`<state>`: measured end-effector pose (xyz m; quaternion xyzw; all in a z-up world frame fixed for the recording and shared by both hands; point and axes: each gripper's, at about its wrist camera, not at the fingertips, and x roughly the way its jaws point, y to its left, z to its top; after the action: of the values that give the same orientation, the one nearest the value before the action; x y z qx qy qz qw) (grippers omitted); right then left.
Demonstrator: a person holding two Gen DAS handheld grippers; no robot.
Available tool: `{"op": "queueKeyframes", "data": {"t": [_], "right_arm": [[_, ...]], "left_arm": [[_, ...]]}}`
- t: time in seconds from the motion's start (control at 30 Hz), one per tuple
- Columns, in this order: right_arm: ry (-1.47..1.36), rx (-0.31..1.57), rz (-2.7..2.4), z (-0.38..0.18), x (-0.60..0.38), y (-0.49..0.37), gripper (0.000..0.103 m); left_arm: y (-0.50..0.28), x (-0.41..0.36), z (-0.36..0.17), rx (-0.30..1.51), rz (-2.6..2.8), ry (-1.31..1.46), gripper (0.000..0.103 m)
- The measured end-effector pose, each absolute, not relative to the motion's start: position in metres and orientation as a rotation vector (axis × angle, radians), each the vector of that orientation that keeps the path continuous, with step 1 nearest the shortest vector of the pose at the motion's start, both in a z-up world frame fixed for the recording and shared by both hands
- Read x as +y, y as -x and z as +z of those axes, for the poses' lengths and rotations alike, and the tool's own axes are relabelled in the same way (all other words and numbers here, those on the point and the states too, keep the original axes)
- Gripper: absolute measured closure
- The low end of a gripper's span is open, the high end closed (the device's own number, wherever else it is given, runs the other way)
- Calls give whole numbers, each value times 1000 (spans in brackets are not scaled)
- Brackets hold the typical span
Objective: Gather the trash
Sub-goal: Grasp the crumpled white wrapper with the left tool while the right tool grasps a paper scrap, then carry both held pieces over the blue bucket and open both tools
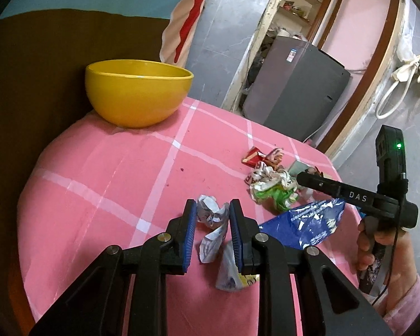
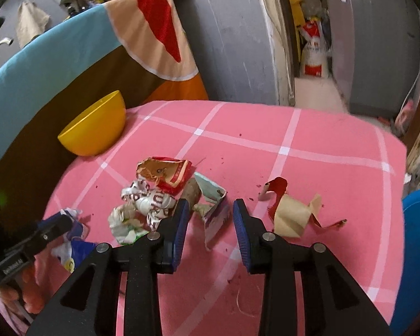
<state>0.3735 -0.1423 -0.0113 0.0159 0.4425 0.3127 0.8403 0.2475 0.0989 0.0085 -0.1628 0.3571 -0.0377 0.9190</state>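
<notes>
Straddling a crumpled grey wrapper (image 1: pixel 212 215) with the left gripper (image 1: pixel 212 221), pads parted and not yet clenched. Hovering the right gripper (image 2: pixel 211 218), released, astride the torn pale packet (image 2: pixel 214 207). Risking scattering the light scraps across the pink cloth (image 2: pixel 308 168), far from the yellow bowl (image 1: pixel 138 92).

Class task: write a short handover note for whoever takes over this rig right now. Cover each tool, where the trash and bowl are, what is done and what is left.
Left tool: open, fingers straddling a crumpled grey-white wrapper, not clamped.
Right tool: open, over a torn pale packet beside the wrapper pile.
Yellow bowl: at the far corner of the pink checked cloth; no trash visible in it.
Loose trash: blue foil bag, red and tan paper scrap.
Done: nothing collected.
Left: every piece.
</notes>
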Motion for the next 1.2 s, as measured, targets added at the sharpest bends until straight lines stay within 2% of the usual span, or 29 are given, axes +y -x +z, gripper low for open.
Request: {"op": "queueKeyframes", "data": {"t": [0.07,0.1,0.17,0.27,0.57,0.9,1.2], "right_arm": [[-58,952,672,-13,-144,-376,74],[-66,954,677,-14,-145,-377,84],[-70,949,673,-13,-145,-376,92],[-60,936,669,-12,-144,-372,96],[-37,778,642,7,-156,-348,98],[-20,339,640,72,-197,-280,97],[-105,149,477,104,-268,-258,97]], "left_arm": [[-248,99,10,727,-76,328,85],[-247,98,11,723,-73,323,86],[-247,97,12,716,-71,315,87],[-246,93,16,702,-68,303,88],[-232,70,36,612,-56,238,88],[-222,17,75,404,-105,159,88],[-229,-52,104,255,-210,69,88]]}}
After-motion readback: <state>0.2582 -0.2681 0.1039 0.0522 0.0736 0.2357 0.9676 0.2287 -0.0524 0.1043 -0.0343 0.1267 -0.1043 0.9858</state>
